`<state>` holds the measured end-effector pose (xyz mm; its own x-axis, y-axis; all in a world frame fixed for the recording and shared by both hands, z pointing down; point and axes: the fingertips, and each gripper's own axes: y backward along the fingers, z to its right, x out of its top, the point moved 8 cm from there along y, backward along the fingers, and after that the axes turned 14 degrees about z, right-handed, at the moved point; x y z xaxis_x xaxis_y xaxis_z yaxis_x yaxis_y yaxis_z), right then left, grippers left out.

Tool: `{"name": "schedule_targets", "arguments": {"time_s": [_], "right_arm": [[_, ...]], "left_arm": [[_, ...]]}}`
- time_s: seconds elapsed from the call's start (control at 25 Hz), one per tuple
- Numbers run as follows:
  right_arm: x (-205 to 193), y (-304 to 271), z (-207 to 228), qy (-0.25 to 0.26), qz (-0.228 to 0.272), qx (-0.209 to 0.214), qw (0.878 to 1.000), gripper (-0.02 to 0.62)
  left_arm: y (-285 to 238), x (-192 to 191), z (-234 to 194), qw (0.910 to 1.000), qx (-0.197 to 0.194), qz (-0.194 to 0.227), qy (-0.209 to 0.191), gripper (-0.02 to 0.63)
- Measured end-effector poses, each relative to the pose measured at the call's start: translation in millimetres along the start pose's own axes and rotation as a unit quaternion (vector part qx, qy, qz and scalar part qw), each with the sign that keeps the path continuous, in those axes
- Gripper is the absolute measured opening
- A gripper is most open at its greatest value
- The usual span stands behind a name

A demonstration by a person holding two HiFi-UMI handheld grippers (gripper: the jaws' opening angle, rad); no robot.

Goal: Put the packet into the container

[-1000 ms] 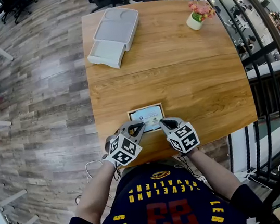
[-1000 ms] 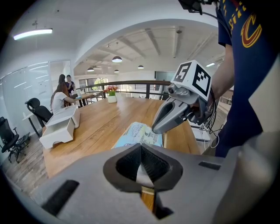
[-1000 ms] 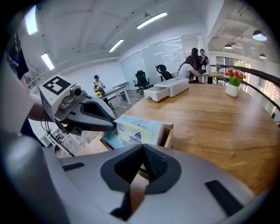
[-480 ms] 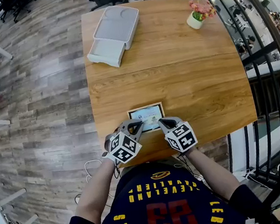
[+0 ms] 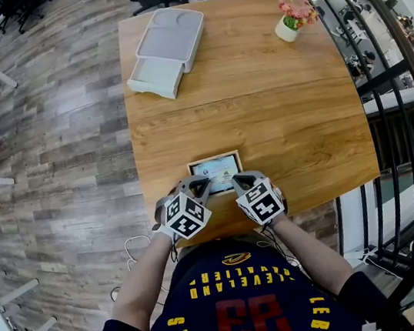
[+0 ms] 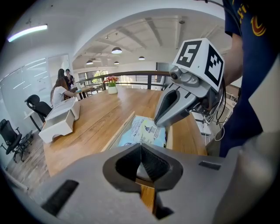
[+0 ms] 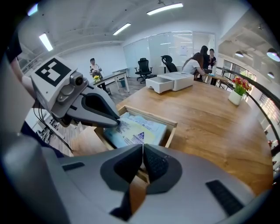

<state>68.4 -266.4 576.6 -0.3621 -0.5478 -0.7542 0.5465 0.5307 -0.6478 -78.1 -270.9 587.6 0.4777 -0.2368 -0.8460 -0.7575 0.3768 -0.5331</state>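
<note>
A pale blue and white packet (image 5: 216, 172) lies flat inside a small wooden container (image 5: 213, 157) near the table's front edge. My left gripper (image 5: 201, 188) is shut with nothing in it, its tips at the container's near left corner. My right gripper (image 5: 239, 182) is also shut and holds nothing, at the near right corner. In the left gripper view the packet (image 6: 142, 131) lies just past my shut jaws (image 6: 141, 148), and the right gripper (image 6: 160, 120) hangs over its near edge. The right gripper view shows the packet (image 7: 131, 131) in the container (image 7: 151, 114), with the left gripper (image 7: 115, 122) touching its left end.
A white box (image 5: 165, 50) with its lid open stands at the far left of the wooden table (image 5: 276, 111). A small pot of flowers (image 5: 290, 24) is at the far right corner. A black railing (image 5: 395, 76) runs along the right side. People sit at desks in the distance.
Both grippers have shifted slightly towards each other at the container's near edge, and the right one has tilted a little. The packet and container have not moved.
</note>
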Motion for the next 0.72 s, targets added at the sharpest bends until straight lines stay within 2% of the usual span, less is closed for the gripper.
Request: {"name": "schedule_targets", "arguments": {"time_s": [0.16,0.28,0.56,0.72], "right_arm": [[1.5,1.6,-1.2,-0.001,0.004,0.004,1.0,0.016],[1.9,5.4,-1.5,-0.019,0.004,0.002,1.0,0.085],[3.2,6.1,-0.6,-0.033,0.022,-0.006,0.999,0.094],[6.4,9.3,-1.6,-0.044,0.034,-0.007,0.998,0.094]], "left_arm": [[0.1,1.2,1.0,0.9999,0.005,0.001,0.011,0.009],[1.3,0.7,3.3,0.9999,0.006,0.006,0.011,0.037],[7.9,-5.3,3.3,0.9993,0.011,0.016,0.033,0.098],[16.3,-0.4,3.7,0.9973,0.019,0.035,0.061,0.115]]}}
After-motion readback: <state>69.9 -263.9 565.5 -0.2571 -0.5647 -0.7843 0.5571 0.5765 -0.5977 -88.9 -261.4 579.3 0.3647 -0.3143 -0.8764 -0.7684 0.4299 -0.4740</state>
